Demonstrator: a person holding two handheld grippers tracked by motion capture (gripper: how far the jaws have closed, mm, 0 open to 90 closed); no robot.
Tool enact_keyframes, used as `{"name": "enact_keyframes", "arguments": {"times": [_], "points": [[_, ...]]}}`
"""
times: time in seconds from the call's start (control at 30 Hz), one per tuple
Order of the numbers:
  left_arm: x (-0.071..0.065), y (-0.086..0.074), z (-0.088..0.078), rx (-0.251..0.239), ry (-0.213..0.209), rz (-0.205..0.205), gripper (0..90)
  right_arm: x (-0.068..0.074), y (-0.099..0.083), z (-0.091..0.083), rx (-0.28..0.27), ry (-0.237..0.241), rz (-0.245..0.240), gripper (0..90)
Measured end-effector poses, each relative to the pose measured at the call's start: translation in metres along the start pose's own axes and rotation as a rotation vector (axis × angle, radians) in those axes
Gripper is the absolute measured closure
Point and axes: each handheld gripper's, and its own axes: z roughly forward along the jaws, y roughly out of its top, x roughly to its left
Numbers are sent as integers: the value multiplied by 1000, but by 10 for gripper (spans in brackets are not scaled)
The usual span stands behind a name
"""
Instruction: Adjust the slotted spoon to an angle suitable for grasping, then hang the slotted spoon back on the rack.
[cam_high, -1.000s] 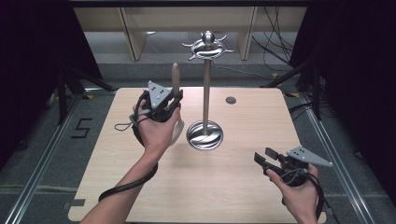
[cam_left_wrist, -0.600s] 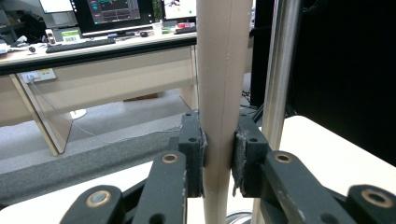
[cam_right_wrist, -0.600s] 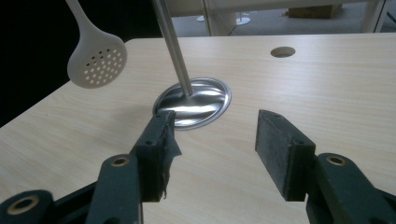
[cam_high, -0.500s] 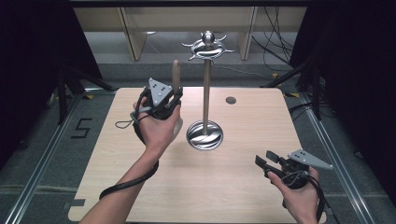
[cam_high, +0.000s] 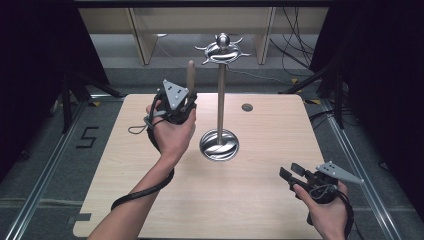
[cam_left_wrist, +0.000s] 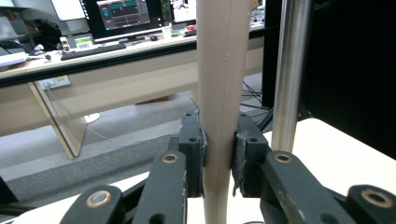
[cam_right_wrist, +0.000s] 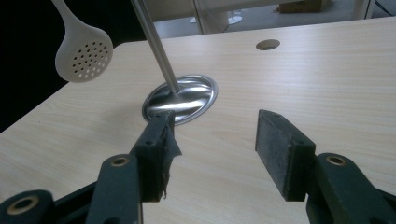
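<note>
Left gripper view: a beige plastic slotted spoon (cam_left_wrist: 220, 93) stands upright, its handle clamped between the pads of the left hand-held gripper (cam_left_wrist: 218, 158), just beside the polished steel pole of a utensil stand (cam_left_wrist: 289, 74); the right hand-held gripper (cam_right_wrist: 215, 140) gapes empty, low over the pale wooden surface (cam_high: 260, 200), well apart.

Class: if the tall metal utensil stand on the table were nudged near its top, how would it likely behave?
The utensil stand would probably rock: its thin pole is tall above a small round base. The polished base likely slides easily on the smooth wooden table. It looks stiff, not floppy.
</note>
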Motion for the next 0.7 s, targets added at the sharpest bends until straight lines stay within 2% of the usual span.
{"name": "enact_keyframes", "arguments": {"times": [0.07, 0.1, 0.13, 0.2, 0.23, 0.27, 0.3, 0.33, 0.37, 0.4, 0.43, 0.47, 0.5, 0.53, 0.6, 0.7], "points": [[-1, 1, 0, 1, 3, 0, 757, 0, 0, 0, 7, 3, 6, 479], [-1, 2, -1, -5, 12, 0, 757, -1, 0, 0, 0, -9, -23, 479], [-2, 2, -2, -6, 15, 7, 757, -1, 0, 0, -2, -7, -24, 479], [-3, 2, -2, -9, 20, 13, 757, 0, 0, 1, -1, 17, -1, 479], [-4, 2, -2, -9, 25, 23, 757, 0, 0, 1, 5, 7, -10, 479], [-4, 2, -2, -9, 25, 23, 757, 2, 0, 2, 4, 2, 13, 479], [-5, 1, -1, -7, 33, 23, 757, 2, 0, 3, 5, 6, 11, 479], [-4, 1, 0, -2, 39, 21, 756, 1, 1, 4, 4, 14, -11, 478], [-4, 1, 1, -2, 47, 20, 757, 2, 1, 5, 5, 18, -6, 478], [-4, 2, 1, 0, 53, 25, 756, 1, 2, 5, 5, 10, -23, 477], [-4, 3, 1, 2, 59, 32, 757, 4, 2, 5, 18, 38, 16, 477], [-5, 3, 1, -2, 65, 41, 756, 1, 2, 7, 9, 34, -19, 477], [-6, 4, 1, -3, 70, 51, 757, 3, 2, 6, 16, 36, 5, 477], [-7, 5, 1, -5, 74, 54, 757, 1, 2, 8, 0, 37, -28, 476], [-8, 7, 1, -6, 77, 64, 756, 1, 1, 8, 16, 34, -14, 476], [-10, 8, 2, -5, 86, 78, 756, 2, 1, 7, 11, 44, -10, 476]]}}
